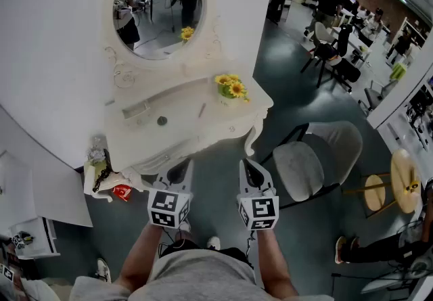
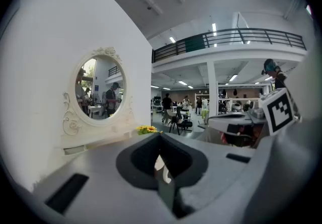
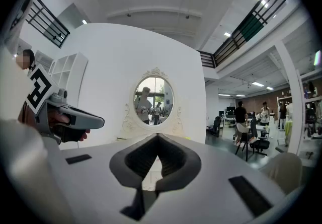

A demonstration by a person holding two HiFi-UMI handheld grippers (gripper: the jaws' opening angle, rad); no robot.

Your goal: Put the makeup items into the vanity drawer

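Note:
A white vanity table (image 1: 223,127) with an oval mirror (image 1: 157,5) stands against the wall ahead of me. On its top lie a long silver item (image 1: 135,109), a small round dark compact (image 1: 162,120) and a thin pink stick (image 1: 201,110). No drawer stands open along its front. My left gripper (image 1: 181,166) and right gripper (image 1: 249,166) hover side by side just short of the table's front edge. Both are shut with nothing between the jaws. The left gripper view shows the mirror (image 2: 99,89) beyond the closed jaws, and the right gripper view shows the mirror (image 3: 153,101).
A vase of sunflowers (image 1: 231,88) stands on the vanity's right end. A grey chair (image 1: 318,157) sits to the right of the vanity. A cluttered basket (image 1: 101,172) and a white shelf (image 1: 34,228) are at the left. People work at desks far behind.

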